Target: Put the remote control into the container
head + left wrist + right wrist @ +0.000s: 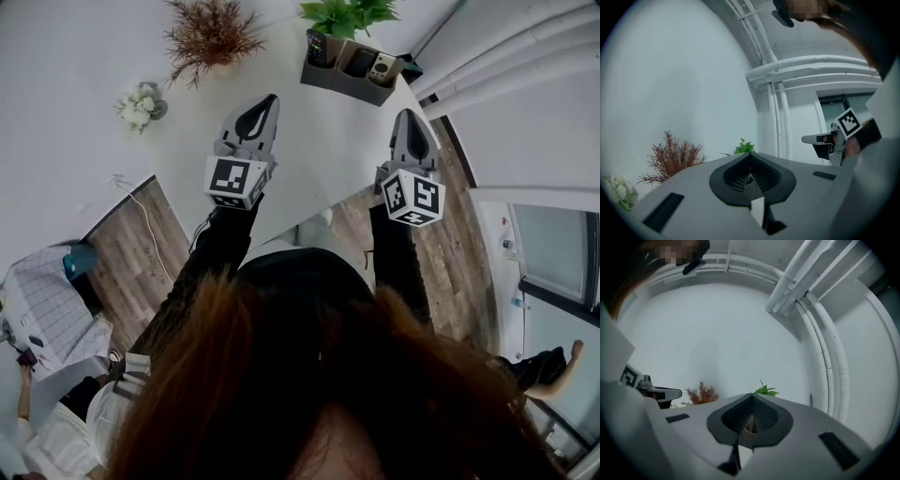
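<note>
L gripper (271,99) & R gripper (411,114) both clenched, empty, above table (323,141), near container (345,82) w/ remotes (359,61) inside.

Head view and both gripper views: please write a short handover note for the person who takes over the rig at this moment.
Left gripper: jaws shut, nothing between them, held level over the white table.
Right gripper: jaws shut, also empty, over the table's near right edge.
Things: the grey container stands at the table's far end, in front of a green plant. A dark remote control stands upright inside it, with other devices in the compartments on either side.
Done: the remote appears to be in the container; none lies on the table.
Left: probably nothing; just check that it sits securely.
</note>
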The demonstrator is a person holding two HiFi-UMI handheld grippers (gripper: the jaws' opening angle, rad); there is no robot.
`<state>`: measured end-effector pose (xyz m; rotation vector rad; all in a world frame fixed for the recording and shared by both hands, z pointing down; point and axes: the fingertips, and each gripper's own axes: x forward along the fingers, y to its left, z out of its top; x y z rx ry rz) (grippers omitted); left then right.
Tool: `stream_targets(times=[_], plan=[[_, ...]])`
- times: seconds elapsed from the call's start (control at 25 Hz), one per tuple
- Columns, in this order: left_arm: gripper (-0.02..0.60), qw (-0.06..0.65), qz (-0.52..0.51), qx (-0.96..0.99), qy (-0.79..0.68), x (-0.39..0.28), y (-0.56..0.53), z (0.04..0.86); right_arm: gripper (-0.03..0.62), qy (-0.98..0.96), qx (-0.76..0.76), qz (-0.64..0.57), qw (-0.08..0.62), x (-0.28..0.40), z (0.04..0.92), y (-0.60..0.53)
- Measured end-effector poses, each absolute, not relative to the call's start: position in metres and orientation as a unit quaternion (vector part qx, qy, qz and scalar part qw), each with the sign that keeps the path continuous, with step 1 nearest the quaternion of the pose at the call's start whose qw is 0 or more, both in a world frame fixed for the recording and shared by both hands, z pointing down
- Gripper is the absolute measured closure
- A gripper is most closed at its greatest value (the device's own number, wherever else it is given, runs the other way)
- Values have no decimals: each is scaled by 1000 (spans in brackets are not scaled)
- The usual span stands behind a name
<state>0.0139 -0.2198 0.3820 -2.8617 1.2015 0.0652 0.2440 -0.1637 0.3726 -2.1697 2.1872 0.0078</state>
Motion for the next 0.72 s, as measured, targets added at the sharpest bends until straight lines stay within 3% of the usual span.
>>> stream_targets(times=[0.72], plan=[[572,23,26,-925,379,13,-221,375,577,716,-697,16,27,231,365,-163]])
